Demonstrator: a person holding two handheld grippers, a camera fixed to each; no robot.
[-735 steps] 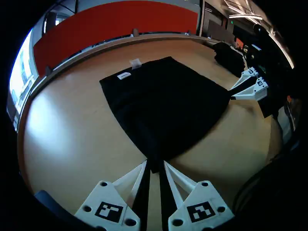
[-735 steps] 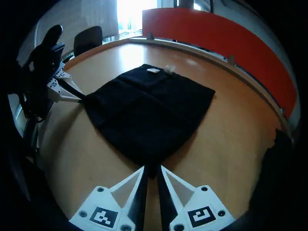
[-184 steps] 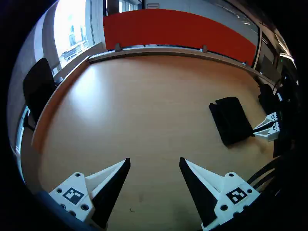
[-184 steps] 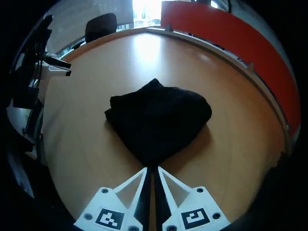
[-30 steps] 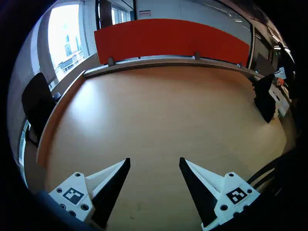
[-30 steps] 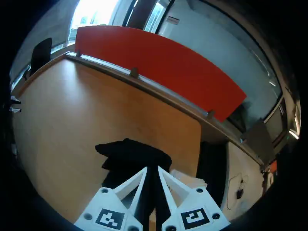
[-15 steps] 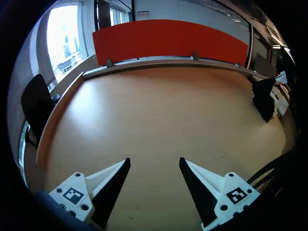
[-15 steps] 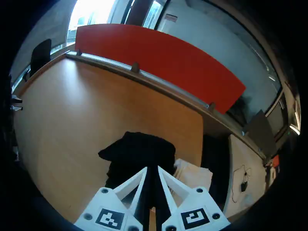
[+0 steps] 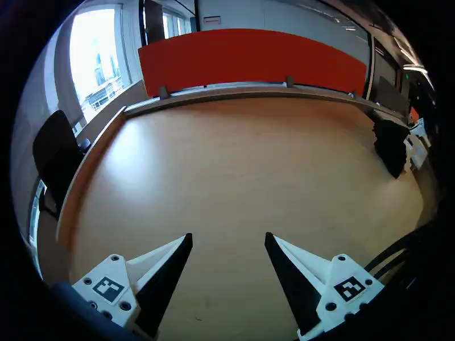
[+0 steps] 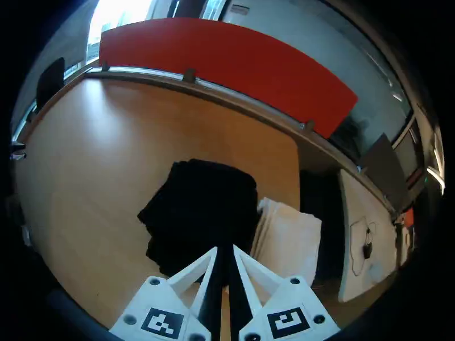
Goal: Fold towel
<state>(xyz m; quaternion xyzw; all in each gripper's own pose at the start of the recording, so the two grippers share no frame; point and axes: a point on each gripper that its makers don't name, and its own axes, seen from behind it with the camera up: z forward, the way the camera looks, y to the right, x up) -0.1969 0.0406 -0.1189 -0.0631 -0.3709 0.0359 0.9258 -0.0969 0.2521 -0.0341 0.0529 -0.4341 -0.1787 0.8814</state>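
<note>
So the black towel (image 10: 199, 210) was already folded into a chunky bundle, sitting right ahead of the right gripper (image 10: 224, 248) and spreading a bit to its left. That gripper's fingers were pinched together on the near edge of it, cloth clamped between them. I couldn't tell if the bundle was resting flat or partly hanging.

It's soft, floppy terry and pretty light, I'd guess. It's not fragile or slippery, but the layers will slide apart and sag if you only pinch the top one. I'd bite through the whole stack at a folded edge or corner, not a loose flap.

Just to the right of the towel, beside the right gripper's fingertips, was a white stack (image 10: 290, 238), touching or nearly touching it. Under both was the wooden table (image 10: 102, 153), with a red divider (image 10: 227, 57) along its far edge.

The left gripper (image 9: 227, 250) was spread wide, holding nothing, over bare table (image 9: 227, 165). From it the towel (image 9: 391, 142) was just a dark lump far off to the right, with no grip detail at all. The right gripper view showed the pinch and the white stack. The left gripper view showed the open tabletop, a chair (image 9: 54, 153) to the left and a bright window (image 9: 96, 62) beyond it.
</note>
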